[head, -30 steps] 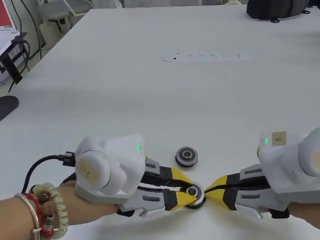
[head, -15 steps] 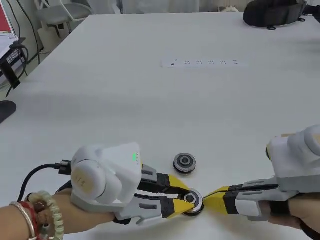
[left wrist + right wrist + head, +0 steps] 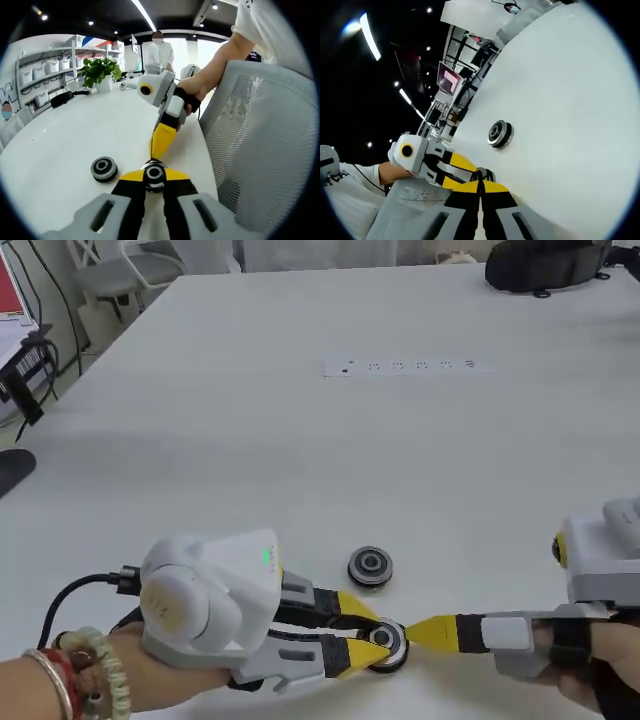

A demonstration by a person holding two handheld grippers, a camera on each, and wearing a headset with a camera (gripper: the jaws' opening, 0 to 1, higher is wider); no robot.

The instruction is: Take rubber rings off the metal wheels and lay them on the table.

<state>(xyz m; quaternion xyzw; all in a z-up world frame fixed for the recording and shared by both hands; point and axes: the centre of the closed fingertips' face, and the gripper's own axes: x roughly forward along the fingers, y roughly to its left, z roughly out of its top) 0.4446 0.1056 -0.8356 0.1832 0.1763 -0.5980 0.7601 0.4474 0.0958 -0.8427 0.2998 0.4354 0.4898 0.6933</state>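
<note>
Nearest, the left gripper [image 3: 366, 638] is clamped on a metal wheel [image 3: 388, 641] at the near edge of the table [image 3: 300, 460]. The right gripper [image 3: 415, 632], jaws pressed together, touches the wheel's rim, but its hold on the rubber ring [image 3: 400, 657] is unclear. Just beyond lies a second wheel [image 3: 370, 566]. A shallow pinch could slip off the ring, or the tug could twist the wheel loose.

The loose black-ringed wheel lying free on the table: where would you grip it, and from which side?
Probably across its outer rim, from above. The round metal wheel with black rubber ring lies flat on the white table, hub up, with nothing touching it, so opposite edges stand free for the jaws.
</note>
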